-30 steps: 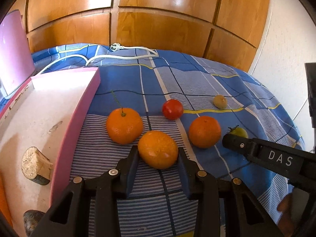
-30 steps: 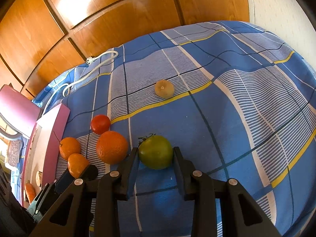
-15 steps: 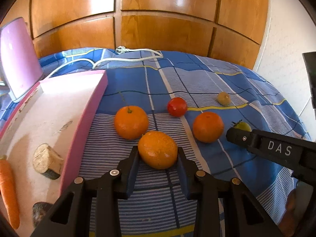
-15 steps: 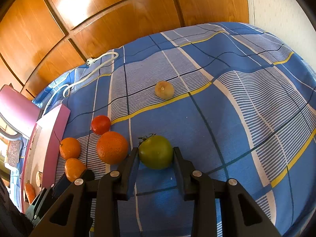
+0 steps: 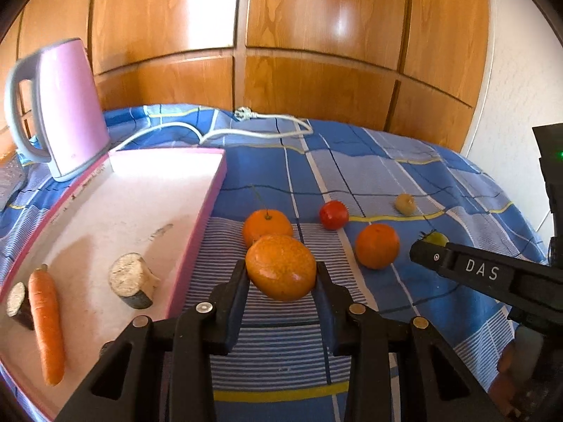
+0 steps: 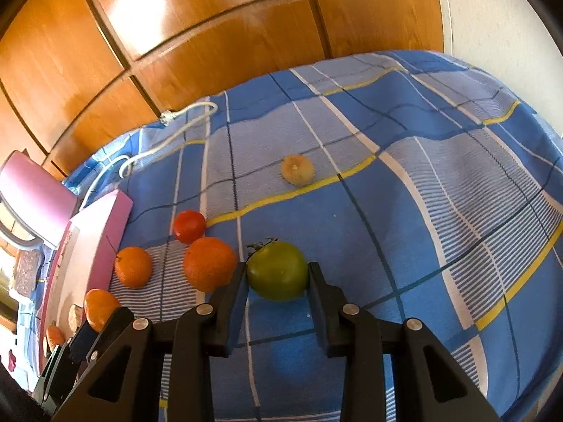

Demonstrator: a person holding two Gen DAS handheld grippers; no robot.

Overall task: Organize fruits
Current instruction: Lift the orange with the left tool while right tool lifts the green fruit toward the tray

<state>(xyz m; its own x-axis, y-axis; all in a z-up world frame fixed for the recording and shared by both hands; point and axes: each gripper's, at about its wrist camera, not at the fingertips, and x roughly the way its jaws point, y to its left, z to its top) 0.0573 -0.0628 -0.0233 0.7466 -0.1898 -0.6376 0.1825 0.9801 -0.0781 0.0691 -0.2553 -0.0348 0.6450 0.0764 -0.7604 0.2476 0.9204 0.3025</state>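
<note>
My left gripper (image 5: 281, 277) is shut on an orange (image 5: 280, 267) and holds it above the blue checked cloth. My right gripper (image 6: 276, 277) is shut on a green tomato (image 6: 277, 269), which looks lifted a little off the cloth. On the cloth lie a stemmed orange (image 5: 267, 227), another orange (image 5: 377, 245), a red tomato (image 5: 333, 214) and a small yellowish fruit (image 5: 404, 204). The pink-rimmed tray (image 5: 207, 207) lies to the left. The right gripper's finger (image 5: 485, 274) shows at the right of the left wrist view.
The tray holds a carrot (image 5: 47, 320) and two cut root pieces (image 5: 132, 283). A pink kettle (image 5: 67, 105) stands behind the tray. A white power cord (image 5: 246, 130) lies at the back. A wooden wardrobe (image 5: 281, 35) rises behind the cloth.
My left gripper has risen with the orange and the view has tilted up, bringing the kettle and carrot into sight. The right gripper has lifted the green tomato slightly.
</note>
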